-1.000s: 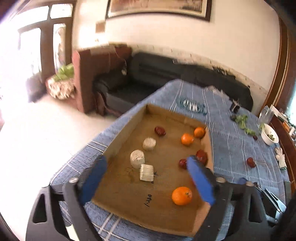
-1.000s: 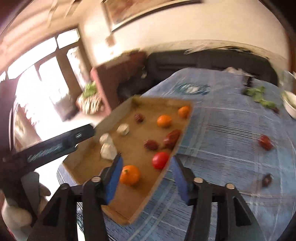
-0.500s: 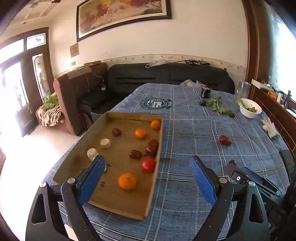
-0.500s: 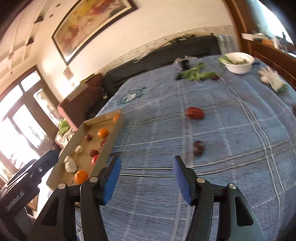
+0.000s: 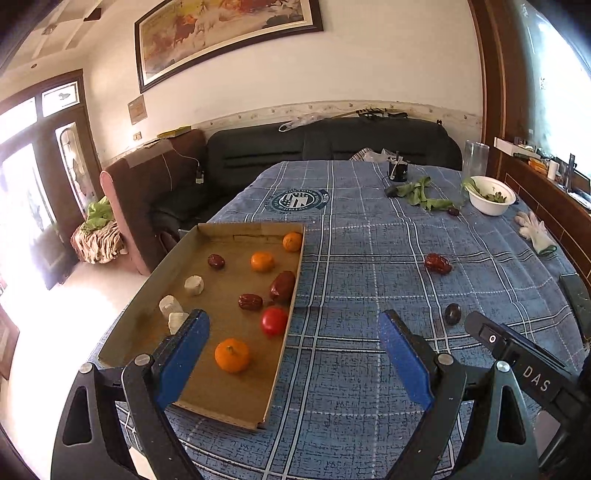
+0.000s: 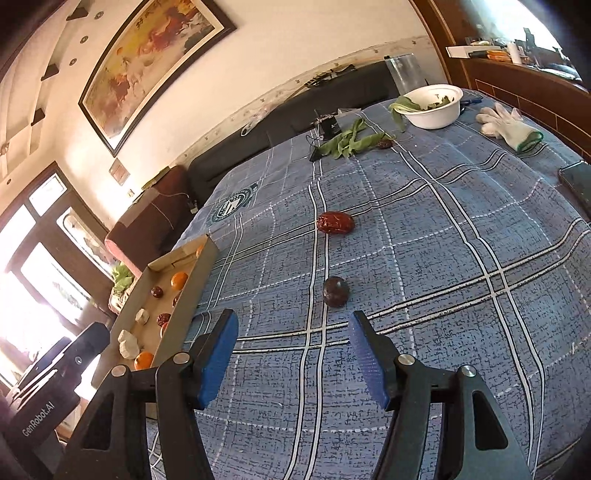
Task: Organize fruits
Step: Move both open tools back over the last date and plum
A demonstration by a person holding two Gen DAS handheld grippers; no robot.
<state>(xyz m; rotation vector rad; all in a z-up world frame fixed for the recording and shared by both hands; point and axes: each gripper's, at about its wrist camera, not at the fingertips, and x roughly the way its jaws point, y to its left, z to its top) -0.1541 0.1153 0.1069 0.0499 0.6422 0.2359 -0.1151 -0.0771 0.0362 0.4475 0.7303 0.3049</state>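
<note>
Fruit left loose on the desk (image 6: 461, 258) is what I go for now: a dark round fruit (image 6: 335, 291) lies just ahead of my right hand-held gripper (image 6: 291, 354), whose jaws gape, empty. A red date (image 6: 335, 222) waits farther off. Next I must reach forward, straddle the dark one, close, and carry it to the cardboard tray (image 5: 291, 291). My left hand-held gripper (image 5: 293, 350) hangs spread and empty beside that tray.

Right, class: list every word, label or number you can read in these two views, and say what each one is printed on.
"DAS" – on the right claw's black body, seen from the left wrist.
"GenRobot.AI" – on the left claw's black body, seen from the right wrist.
Round emblem on the blue tablecloth: lettering too small to read.
Characters on the framed painting: too blurred to read.
</note>
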